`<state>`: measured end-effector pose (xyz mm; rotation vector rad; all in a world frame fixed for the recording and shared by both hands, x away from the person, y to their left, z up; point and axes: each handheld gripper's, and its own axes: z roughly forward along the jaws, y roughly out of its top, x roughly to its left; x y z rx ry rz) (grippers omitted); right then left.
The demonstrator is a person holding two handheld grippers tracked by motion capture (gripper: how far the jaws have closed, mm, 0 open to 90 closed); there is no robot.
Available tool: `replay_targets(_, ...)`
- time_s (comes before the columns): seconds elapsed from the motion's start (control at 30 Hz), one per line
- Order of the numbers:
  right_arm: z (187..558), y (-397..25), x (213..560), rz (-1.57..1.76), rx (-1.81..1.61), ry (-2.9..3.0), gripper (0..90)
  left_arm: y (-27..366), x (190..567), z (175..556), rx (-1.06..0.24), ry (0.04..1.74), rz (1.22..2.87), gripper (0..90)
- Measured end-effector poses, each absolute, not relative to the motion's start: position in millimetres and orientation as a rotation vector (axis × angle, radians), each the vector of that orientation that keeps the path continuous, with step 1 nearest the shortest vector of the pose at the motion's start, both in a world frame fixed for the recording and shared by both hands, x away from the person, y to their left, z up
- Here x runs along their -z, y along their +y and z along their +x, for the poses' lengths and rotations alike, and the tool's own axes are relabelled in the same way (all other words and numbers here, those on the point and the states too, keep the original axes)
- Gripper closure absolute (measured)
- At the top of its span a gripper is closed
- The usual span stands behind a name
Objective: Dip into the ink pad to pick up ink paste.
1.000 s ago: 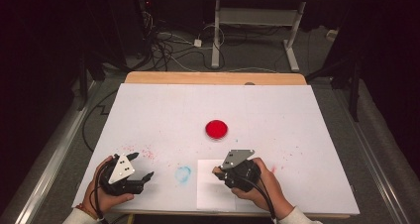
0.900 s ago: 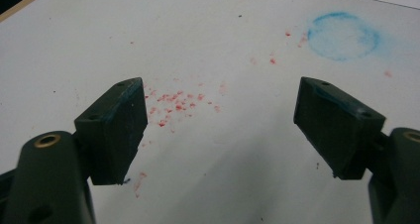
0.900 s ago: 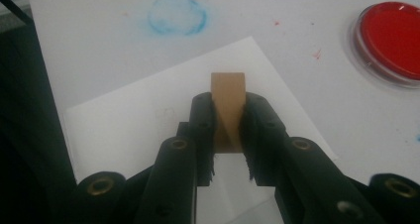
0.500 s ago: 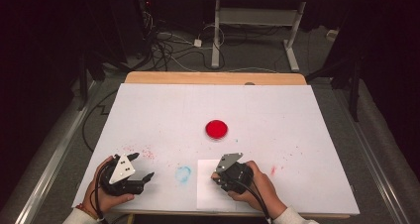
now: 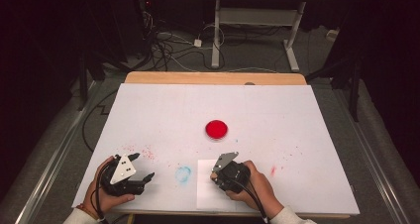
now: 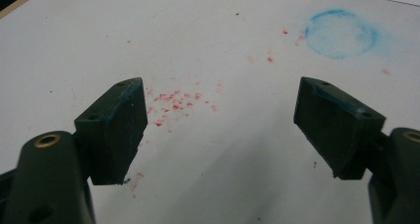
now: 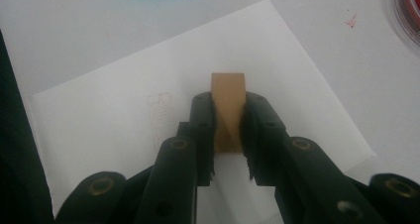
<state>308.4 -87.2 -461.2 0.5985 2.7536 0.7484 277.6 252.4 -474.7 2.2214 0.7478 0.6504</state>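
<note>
Since a second ago, my right gripper [image 7: 228, 135] is drawing back toward six o'clock, pinching a wooden block [image 7: 228, 110] over the paper [image 5: 205, 194]. My left gripper [image 6: 220, 130] is resting spread at seven o'clock, with the red dish [image 5: 216, 129] lying at twelve o'clock.

The small block [image 7: 228, 110] looks like smooth, matt wood, tan in colour. It sits over a sheet of matt white paper [image 7: 124, 135]. The worktop [image 5: 297, 120] is smooth, matt white, with a bare wooden far edge.
</note>
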Motion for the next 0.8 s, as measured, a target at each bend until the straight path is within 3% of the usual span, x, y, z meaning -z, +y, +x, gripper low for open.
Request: replay_targets(0.8, 309.3, -88.4, 463.3, 0.596, -0.773, 2.756, 76.5, 249.5, 474.7, 278.5, -0.653, 0.737, 2.219, 20.3)
